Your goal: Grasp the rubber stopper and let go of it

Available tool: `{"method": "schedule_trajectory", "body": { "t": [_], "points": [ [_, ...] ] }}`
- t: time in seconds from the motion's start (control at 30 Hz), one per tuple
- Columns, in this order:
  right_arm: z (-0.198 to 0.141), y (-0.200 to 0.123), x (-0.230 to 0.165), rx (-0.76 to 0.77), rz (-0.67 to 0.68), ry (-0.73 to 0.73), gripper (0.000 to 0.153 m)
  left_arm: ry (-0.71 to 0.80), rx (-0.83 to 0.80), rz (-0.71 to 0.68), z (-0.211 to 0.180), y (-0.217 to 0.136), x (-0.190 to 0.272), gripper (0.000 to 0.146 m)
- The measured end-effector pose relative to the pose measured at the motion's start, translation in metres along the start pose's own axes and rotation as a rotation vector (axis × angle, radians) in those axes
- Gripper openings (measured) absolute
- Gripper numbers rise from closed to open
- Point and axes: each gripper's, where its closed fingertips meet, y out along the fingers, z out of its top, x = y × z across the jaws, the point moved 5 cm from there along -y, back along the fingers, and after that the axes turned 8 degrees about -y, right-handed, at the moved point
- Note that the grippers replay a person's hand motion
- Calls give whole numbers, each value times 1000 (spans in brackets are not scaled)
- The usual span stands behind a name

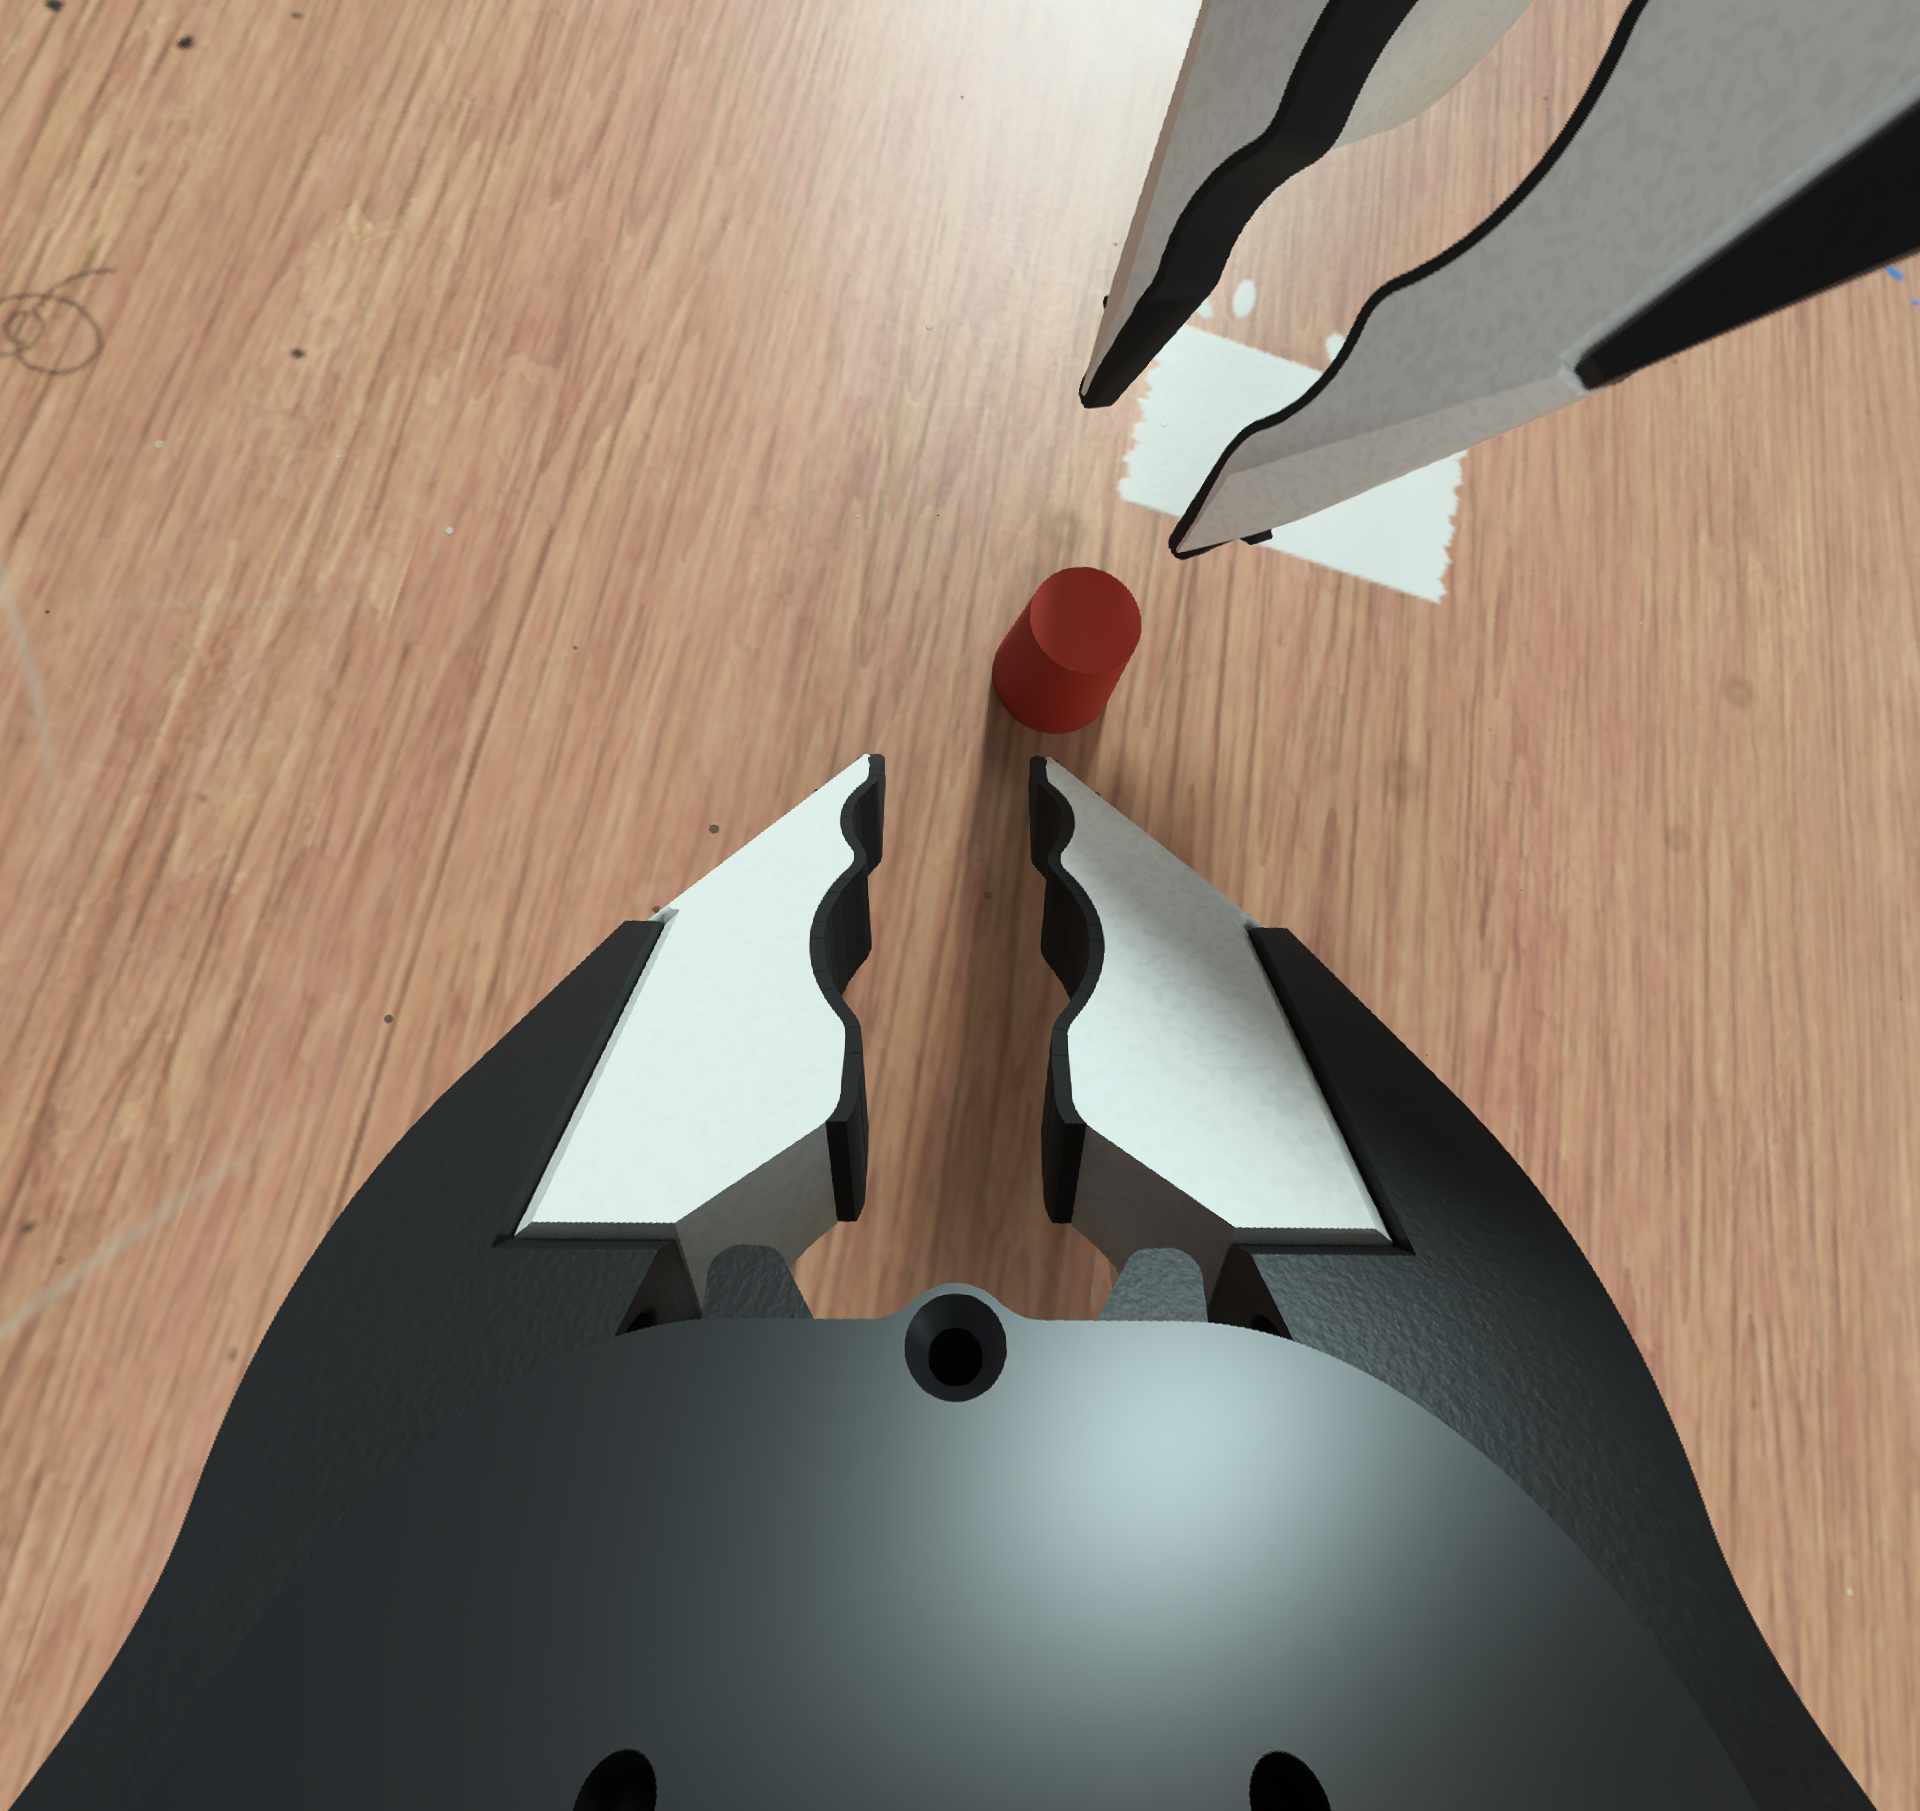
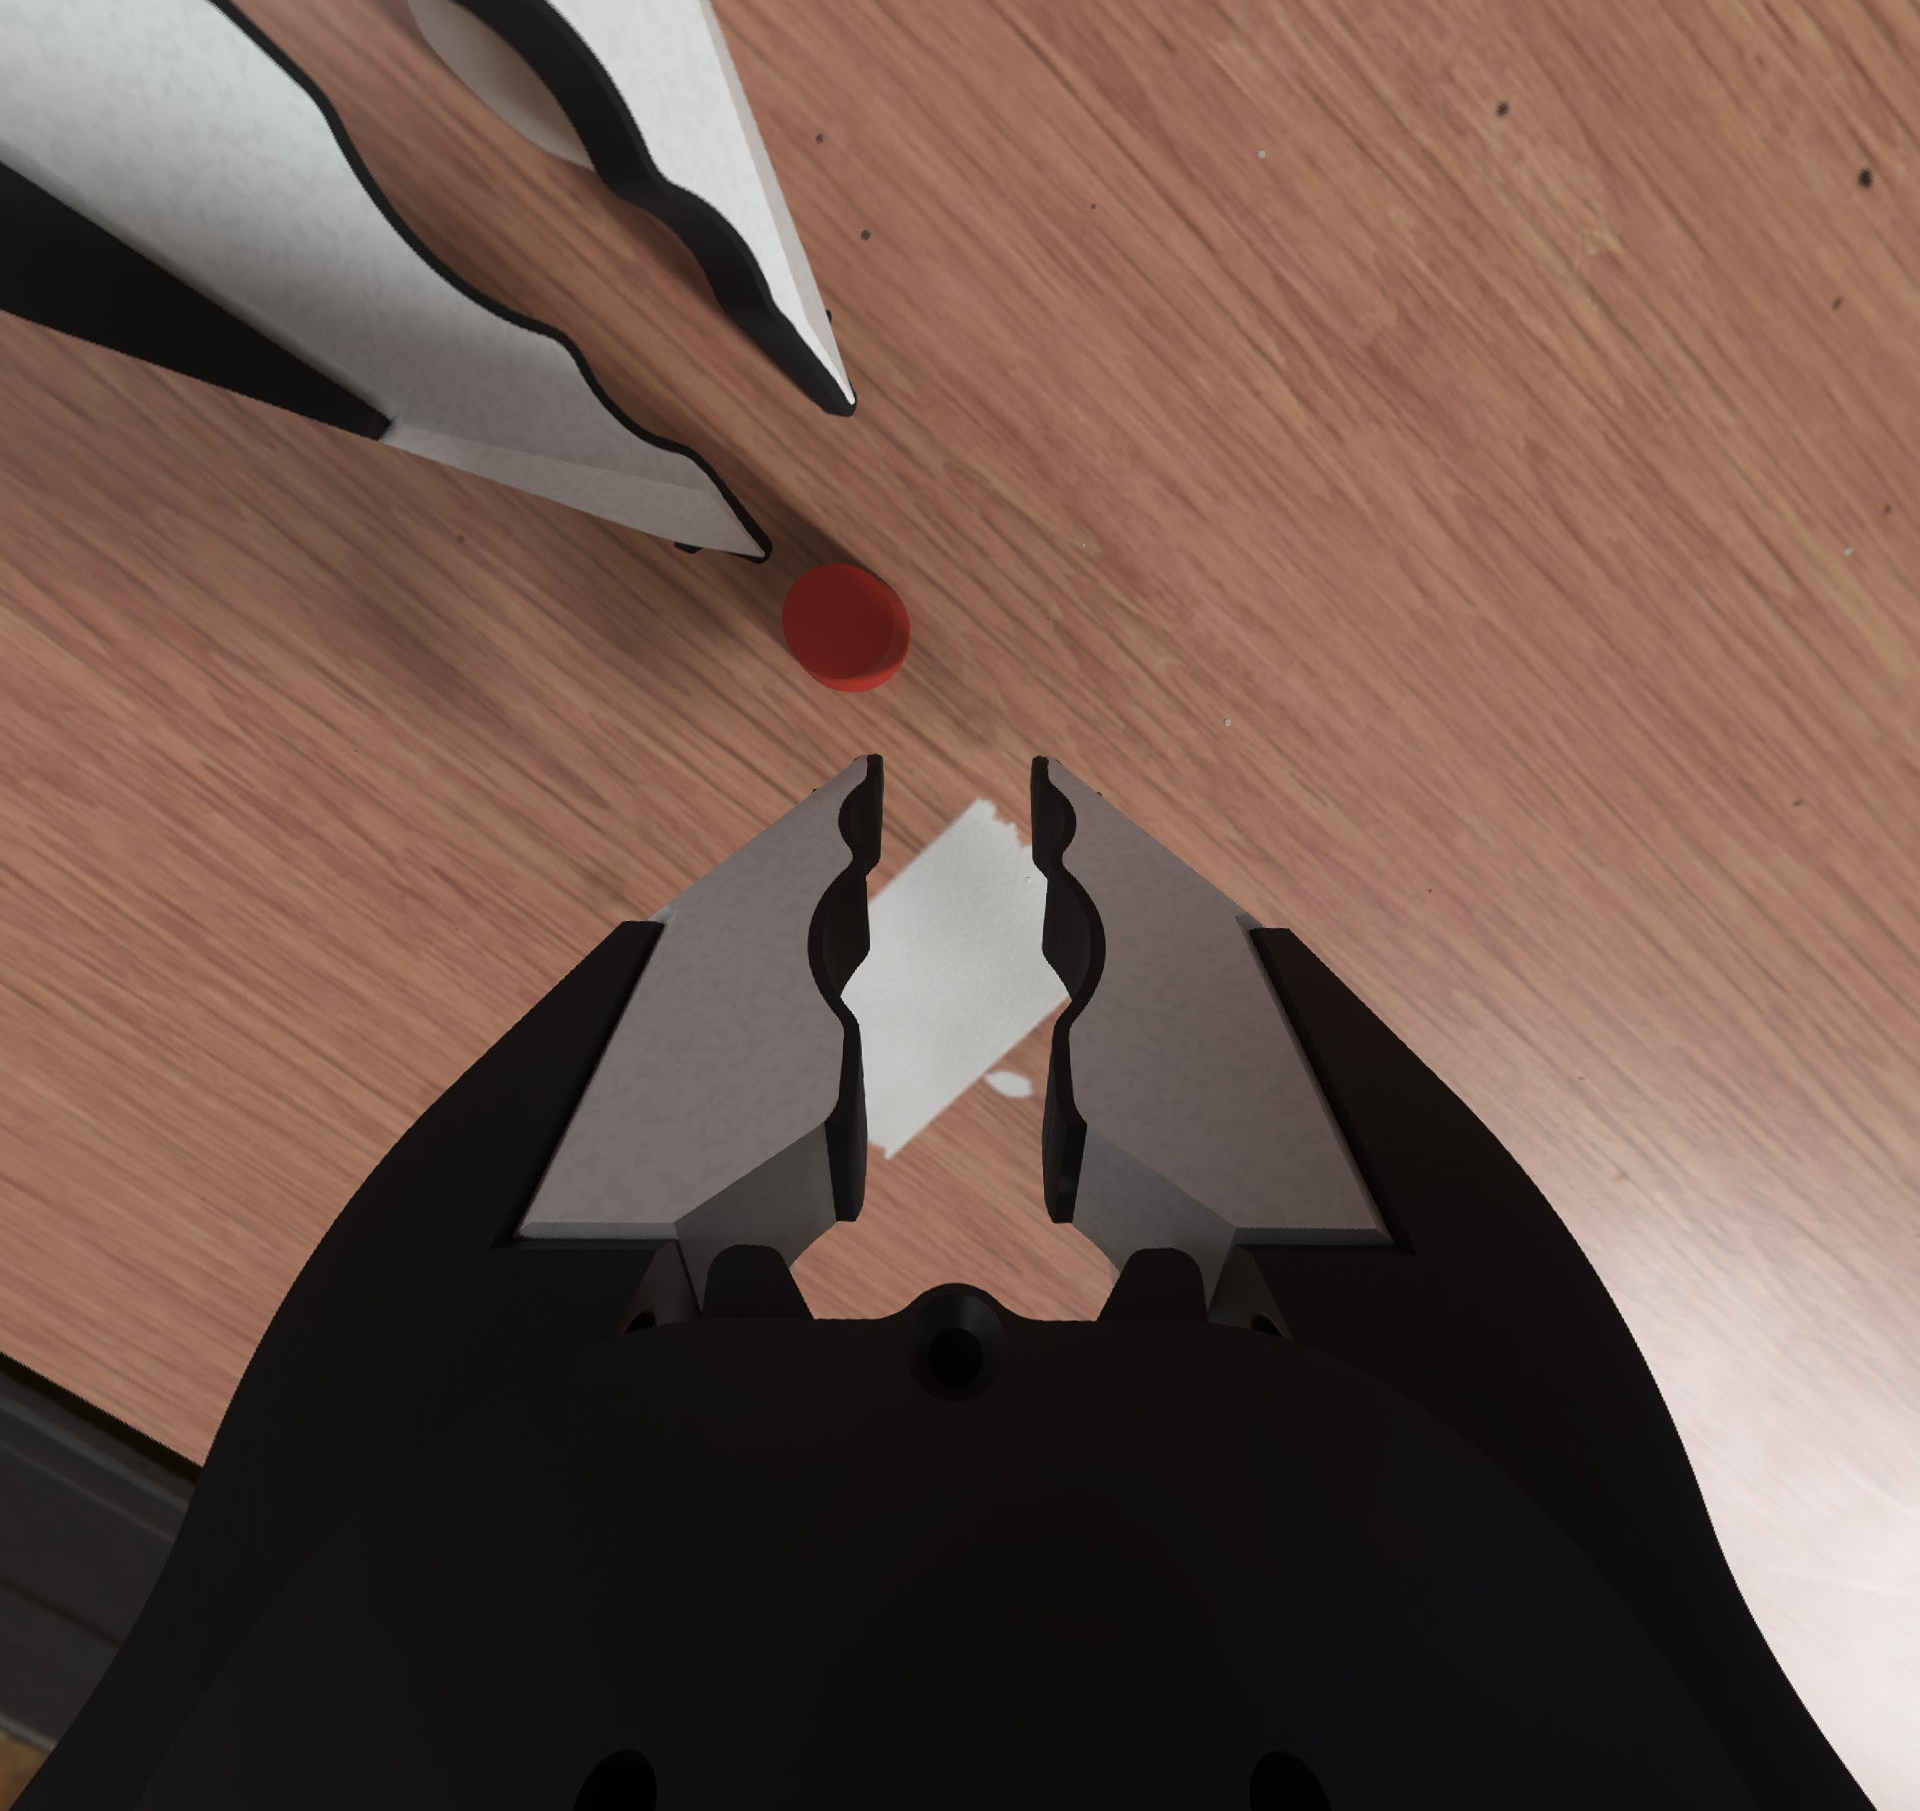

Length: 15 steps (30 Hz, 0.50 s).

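A small red rubber stopper (image 1: 1065, 649) stands on the wooden table, just ahead of my left gripper (image 1: 956, 764) and slightly to its right. The left gripper is open and empty. In the right wrist view the stopper (image 2: 845, 625) lies just ahead and left of my right gripper (image 2: 956, 764), which is open and empty. Each gripper also shows in the other's view: the right one (image 1: 1132, 473) comes in from the upper right, the left one (image 2: 805, 478) from the upper left. Both stand close to the stopper without touching it.
A white paper patch (image 1: 1226, 431) lies on the wooden table (image 1: 520, 411) under the right gripper; it also shows between that gripper's fingers (image 2: 951, 972). The table's edge (image 2: 94, 1387) shows at the lower left of the right wrist view.
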Motion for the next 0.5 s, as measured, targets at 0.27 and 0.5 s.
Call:
{"method": "schedule_trajectory", "body": {
  "t": [0.27,0.5],
  "points": [
    [3,2,0,11,-40,-82,28,-10,3,-10,0,0,0,28],
    [1,-20,17,272,101,-42,30,-22,7,10,1,0,-3,30]
  ]
}}
